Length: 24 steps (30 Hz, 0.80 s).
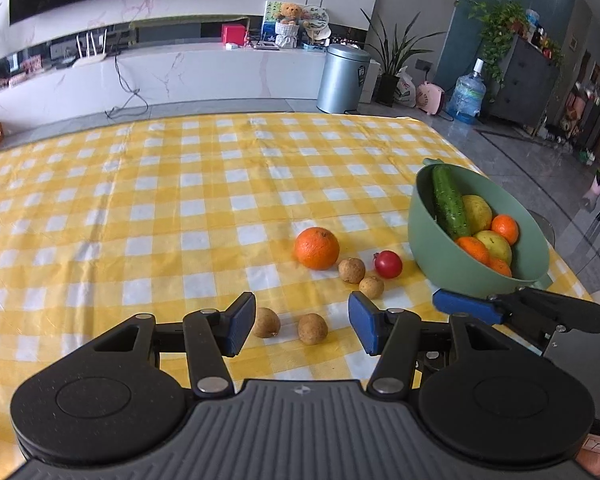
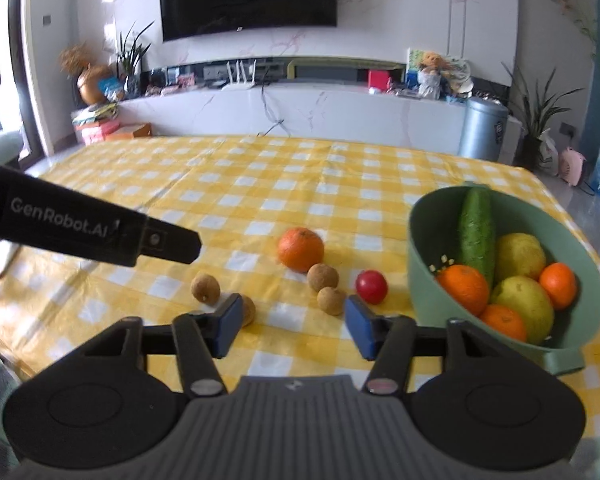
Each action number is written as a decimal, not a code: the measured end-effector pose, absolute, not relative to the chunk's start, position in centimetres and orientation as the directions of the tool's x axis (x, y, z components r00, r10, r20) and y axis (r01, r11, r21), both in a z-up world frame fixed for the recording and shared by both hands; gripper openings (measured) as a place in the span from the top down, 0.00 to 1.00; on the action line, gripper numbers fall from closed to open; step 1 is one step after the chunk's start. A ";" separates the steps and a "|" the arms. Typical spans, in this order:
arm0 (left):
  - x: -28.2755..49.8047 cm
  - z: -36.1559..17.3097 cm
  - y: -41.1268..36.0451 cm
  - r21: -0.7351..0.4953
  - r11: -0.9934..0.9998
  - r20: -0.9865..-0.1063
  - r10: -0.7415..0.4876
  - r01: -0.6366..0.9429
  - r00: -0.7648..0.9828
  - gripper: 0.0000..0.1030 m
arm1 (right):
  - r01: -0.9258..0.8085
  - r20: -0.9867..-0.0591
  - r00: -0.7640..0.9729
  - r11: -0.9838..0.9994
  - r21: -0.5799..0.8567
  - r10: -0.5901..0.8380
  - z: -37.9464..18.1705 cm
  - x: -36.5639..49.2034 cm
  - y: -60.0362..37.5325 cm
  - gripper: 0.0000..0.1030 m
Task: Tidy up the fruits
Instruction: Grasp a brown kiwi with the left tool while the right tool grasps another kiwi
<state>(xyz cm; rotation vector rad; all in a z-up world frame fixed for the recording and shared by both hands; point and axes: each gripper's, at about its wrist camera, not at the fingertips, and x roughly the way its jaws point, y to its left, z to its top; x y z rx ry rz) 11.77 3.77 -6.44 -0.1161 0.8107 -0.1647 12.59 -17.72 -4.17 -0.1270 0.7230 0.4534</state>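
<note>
Your left gripper (image 1: 302,322) and right gripper (image 2: 292,326) both hang open and empty over the loose longans (image 1: 312,328) on the surface (image 1: 140,220) left of the green bowl (image 1: 440,256); pinch off-center and one could roll away.

In the right wrist view one small brown fruit (image 2: 249,311) sits partly hidden behind the right gripper's (image 2: 291,325) left finger pad (image 2: 230,322). The green bowl's (image 1: 440,256) near rim is covered in the left wrist view by the right gripper (image 1: 466,307), of which only one blue pad and part of the black body show, and lower fruits inside are buried under the cucumber (image 1: 450,202). The left gripper (image 2: 96,224) shows in the right view only as a black bar cut by the left edge, fingers unseen.
</note>
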 end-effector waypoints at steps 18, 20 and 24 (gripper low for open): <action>14.1 -11.7 5.8 -0.214 0.977 -0.766 -0.178 0.016 0.618 0.55 | -0.402 -0.739 0.557 0.901 0.161 0.380 -7.1 16.3 -16.6 0.69; 14.5 -12.1 6.1 -0.231 0.973 -0.771 -0.185 0.004 0.609 0.59 | -0.419 -0.738 0.549 0.893 0.164 0.393 -7.2 16.2 -16.3 0.69; 14.8 -12.6 6.0 -0.234 0.972 -0.778 -0.190 0.005 0.599 0.62 | -0.447 -0.735 0.533 0.877 0.177 0.420 -7.3 16.3 -15.8 0.69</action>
